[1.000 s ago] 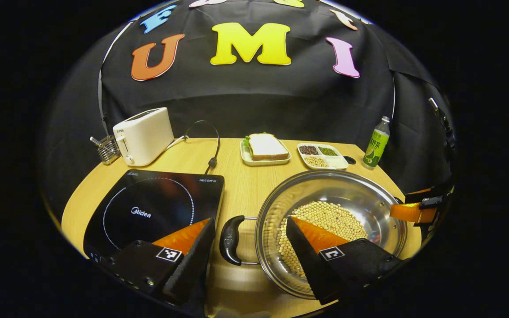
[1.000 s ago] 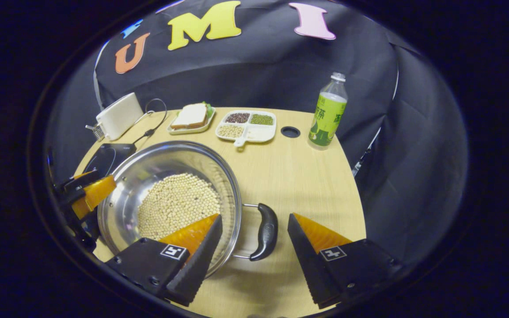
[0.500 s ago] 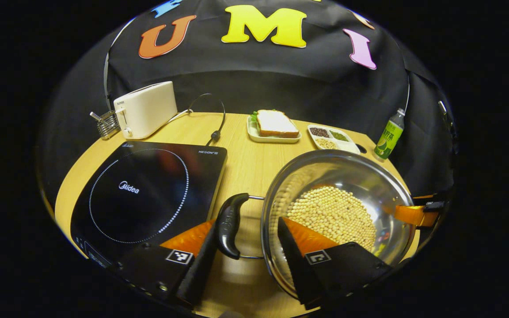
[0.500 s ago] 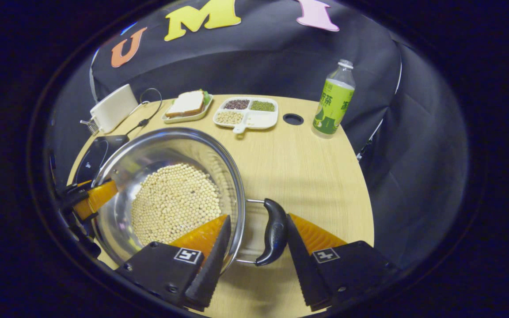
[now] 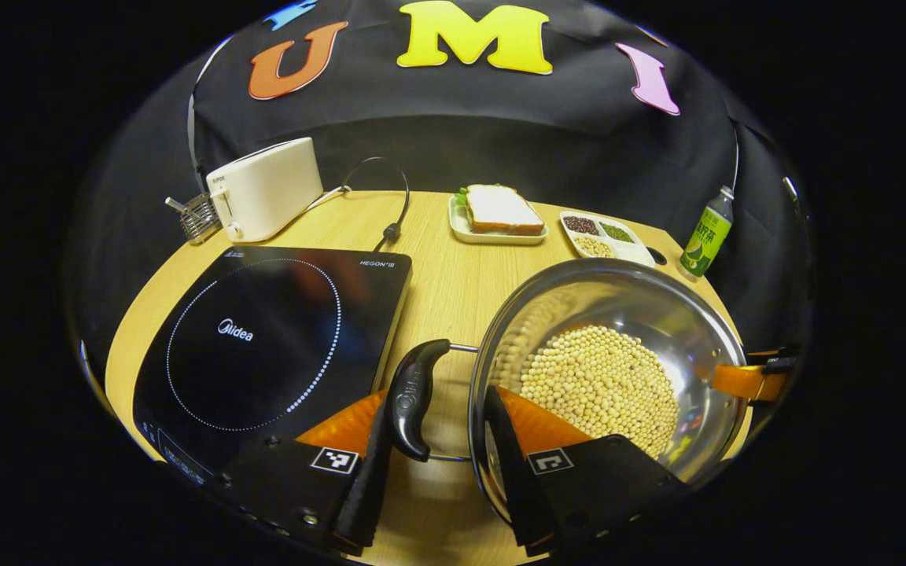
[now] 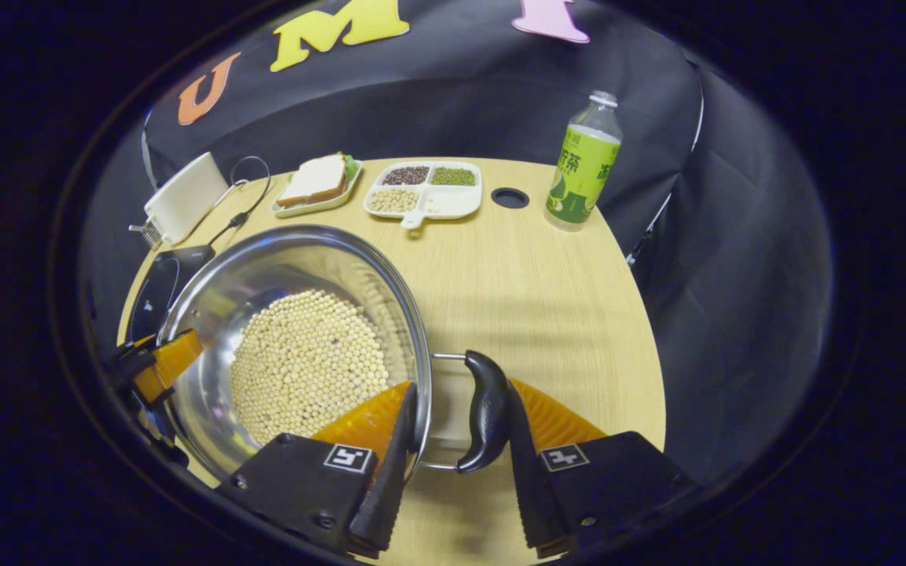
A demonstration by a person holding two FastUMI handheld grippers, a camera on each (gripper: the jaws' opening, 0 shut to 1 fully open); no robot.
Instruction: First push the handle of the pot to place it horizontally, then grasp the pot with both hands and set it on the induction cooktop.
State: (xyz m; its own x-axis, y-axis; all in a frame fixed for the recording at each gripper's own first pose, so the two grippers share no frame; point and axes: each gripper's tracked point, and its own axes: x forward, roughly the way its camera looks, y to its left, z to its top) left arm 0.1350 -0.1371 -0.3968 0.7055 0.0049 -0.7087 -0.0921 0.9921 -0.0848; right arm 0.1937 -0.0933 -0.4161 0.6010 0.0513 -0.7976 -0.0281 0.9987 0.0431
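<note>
Both pairs of tongs have narrowed since a second ago, when each stood wide of its handle. The left gripper (image 5: 436, 391) now has one finger against the outer side of the pot's black left handle (image 5: 410, 397) and the other over the steel rim. The right gripper (image 6: 461, 384) sits the same way on the black right handle (image 6: 488, 409), one finger touching its outer side and one inside the rim; whether either pair presses hard enough to clamp cannot be told. Both handles lie level, each carried on a wire loop. The pot (image 5: 618, 299) is a wide, shiny steel pan with a heap of pale soybeans (image 5: 602, 377) on its bottom. It sits over the near right part of the table (image 5: 437, 283), beside the induction cooktop (image 5: 264, 330) but not on it, a strip of bare wood between them. The cooktop fills the near left part, its black glass bare, with a dotted white ring, a white brand mark in the middle and small print at its far right corner. Bare wood runs from the pot's right side to the table's right edge. Along the far edge stand a wire rack (image 5: 197, 216), a white toaster (image 5: 264, 189) with its cord, a plate with a sandwich (image 5: 500, 216), a divided dish of beans (image 6: 421, 191), a cable hole (image 6: 510, 197) and a green-labelled bottle (image 6: 583, 165).
</note>
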